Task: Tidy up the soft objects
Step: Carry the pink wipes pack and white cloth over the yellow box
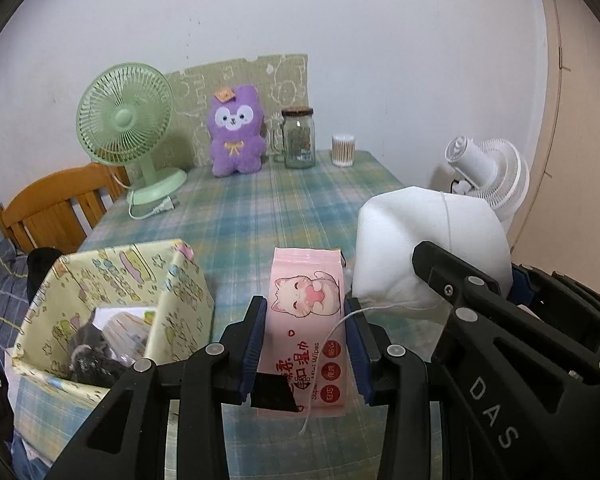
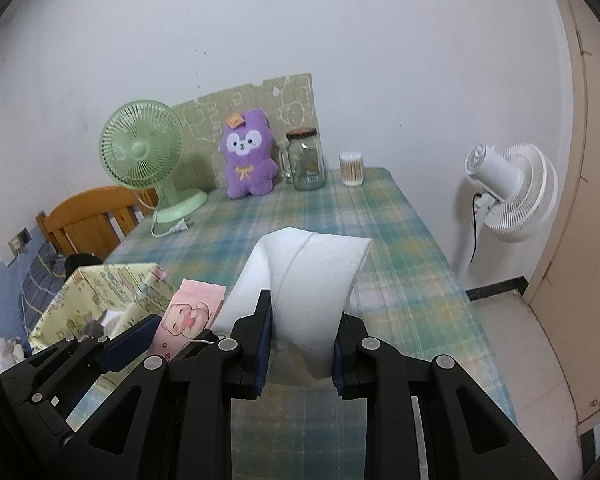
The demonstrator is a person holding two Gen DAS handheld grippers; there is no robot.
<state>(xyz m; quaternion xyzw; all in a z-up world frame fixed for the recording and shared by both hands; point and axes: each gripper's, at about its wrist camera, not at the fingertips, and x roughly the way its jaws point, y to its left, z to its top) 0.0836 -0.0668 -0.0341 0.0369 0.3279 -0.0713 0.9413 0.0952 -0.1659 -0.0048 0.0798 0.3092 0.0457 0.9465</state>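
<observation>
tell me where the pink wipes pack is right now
The pink wipes pack is clamped in the left gripper, between the patterned box and the white pad in the right gripper.

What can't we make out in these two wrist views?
- Storage box contents: dark, jumbled and partly behind the box's wall in the left view; the right view shows only a sliver.
- Wet wipes pack: lower print is covered by black tape and the left gripper.
- White foam piece: its lower end is cut off by the right gripper.
- Glass jar contents: too small.
</observation>
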